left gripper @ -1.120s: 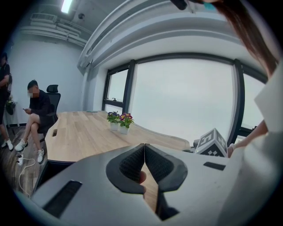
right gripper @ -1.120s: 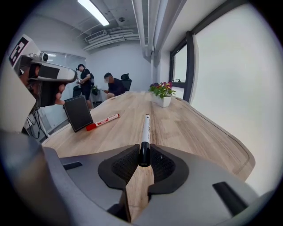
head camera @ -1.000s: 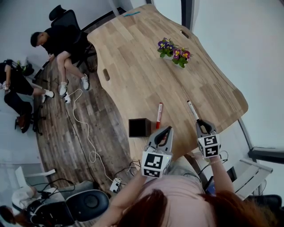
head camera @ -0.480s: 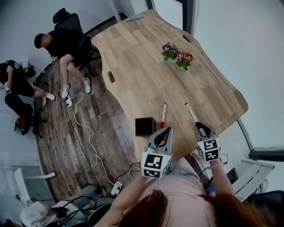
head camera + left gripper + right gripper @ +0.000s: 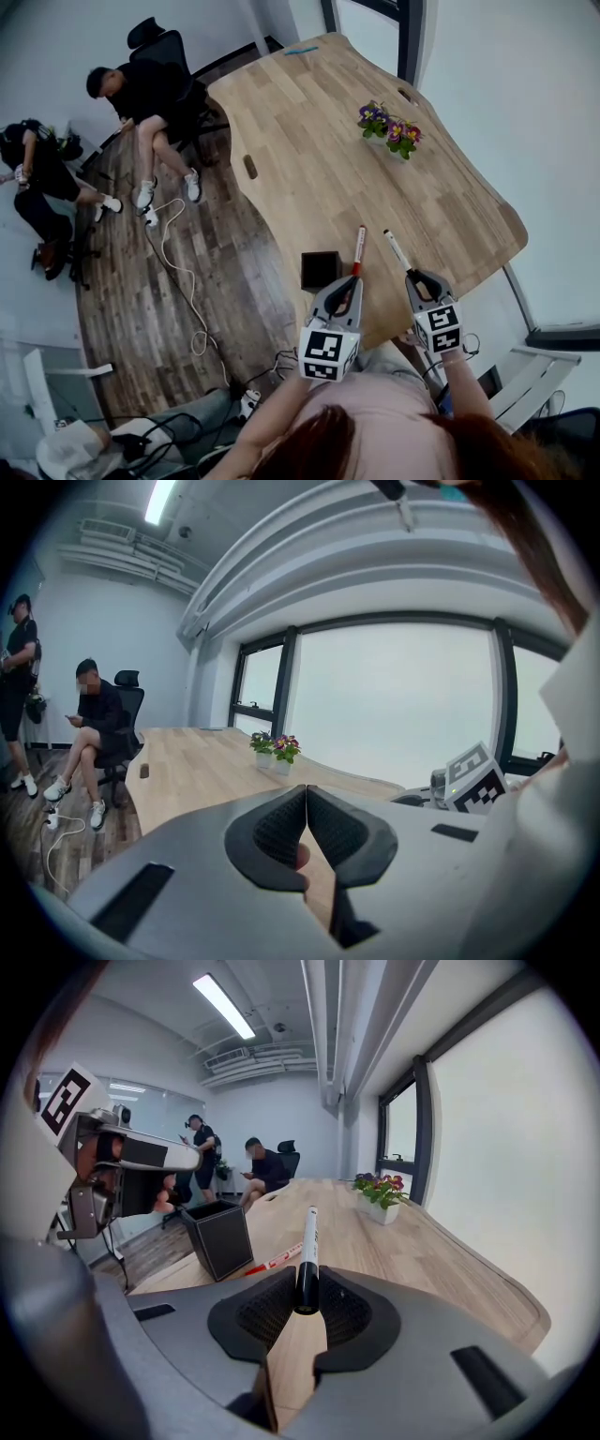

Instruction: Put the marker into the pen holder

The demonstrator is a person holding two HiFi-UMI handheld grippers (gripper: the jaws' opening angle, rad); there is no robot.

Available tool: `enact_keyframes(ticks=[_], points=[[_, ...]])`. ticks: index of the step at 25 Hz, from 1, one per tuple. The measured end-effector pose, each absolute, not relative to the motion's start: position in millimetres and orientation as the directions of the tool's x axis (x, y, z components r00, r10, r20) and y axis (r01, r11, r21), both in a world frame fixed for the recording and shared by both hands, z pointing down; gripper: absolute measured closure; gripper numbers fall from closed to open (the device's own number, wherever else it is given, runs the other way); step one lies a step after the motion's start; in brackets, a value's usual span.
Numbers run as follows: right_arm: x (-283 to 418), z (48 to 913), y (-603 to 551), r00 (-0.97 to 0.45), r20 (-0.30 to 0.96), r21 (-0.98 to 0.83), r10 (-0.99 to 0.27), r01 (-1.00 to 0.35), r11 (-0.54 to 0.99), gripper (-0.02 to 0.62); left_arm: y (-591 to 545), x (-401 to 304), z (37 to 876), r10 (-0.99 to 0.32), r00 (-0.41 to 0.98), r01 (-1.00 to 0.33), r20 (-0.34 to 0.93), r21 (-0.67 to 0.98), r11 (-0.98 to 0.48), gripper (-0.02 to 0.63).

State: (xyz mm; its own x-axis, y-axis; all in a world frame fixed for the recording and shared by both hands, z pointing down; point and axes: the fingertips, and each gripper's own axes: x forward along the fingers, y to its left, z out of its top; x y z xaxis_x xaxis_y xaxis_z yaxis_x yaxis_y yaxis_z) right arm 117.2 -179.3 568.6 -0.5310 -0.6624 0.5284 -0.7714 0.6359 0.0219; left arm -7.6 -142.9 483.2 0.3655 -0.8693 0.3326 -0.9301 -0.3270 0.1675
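From the head view we saw both claws held over the near edge of the wooden bench [image 5: 319, 159]. The left claw [image 5: 345, 289] hung just right of the black pen holder [image 5: 321, 270]. The right claw [image 5: 415, 277] was further right, with a white marker [image 5: 397, 251] sticking out forward over the wood.

Only the right gripper view showed us the grip itself. There the right claw [image 5: 305, 1303] pinched the white marker [image 5: 308, 1246] by its black end, and the white barrel pointed away down the bench. That view also showed the pen holder [image 5: 217, 1237] standing upright to the left, and a red marker [image 5: 277, 1259] lying flat just beside it. From above, this red marker [image 5: 357, 250] lay between the holder and the held one.

In the left gripper view the left claw [image 5: 306, 810] was pressed together at its tips and held nothing. We saw no holder there, only the potted flowers [image 5: 275, 749] far along the bench and a seated person [image 5: 89, 738].
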Motion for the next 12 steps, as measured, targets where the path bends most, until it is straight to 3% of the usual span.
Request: enact_keyframes(ticks=[12], points=[[76, 542, -171, -0.627, 0.469, -0.014, -0.622, -0.71, 0.704, 0.528, -141, -38, 483, -0.896, 0.313, -0.948, 0.316, 0.164, -0.274, 0.604]])
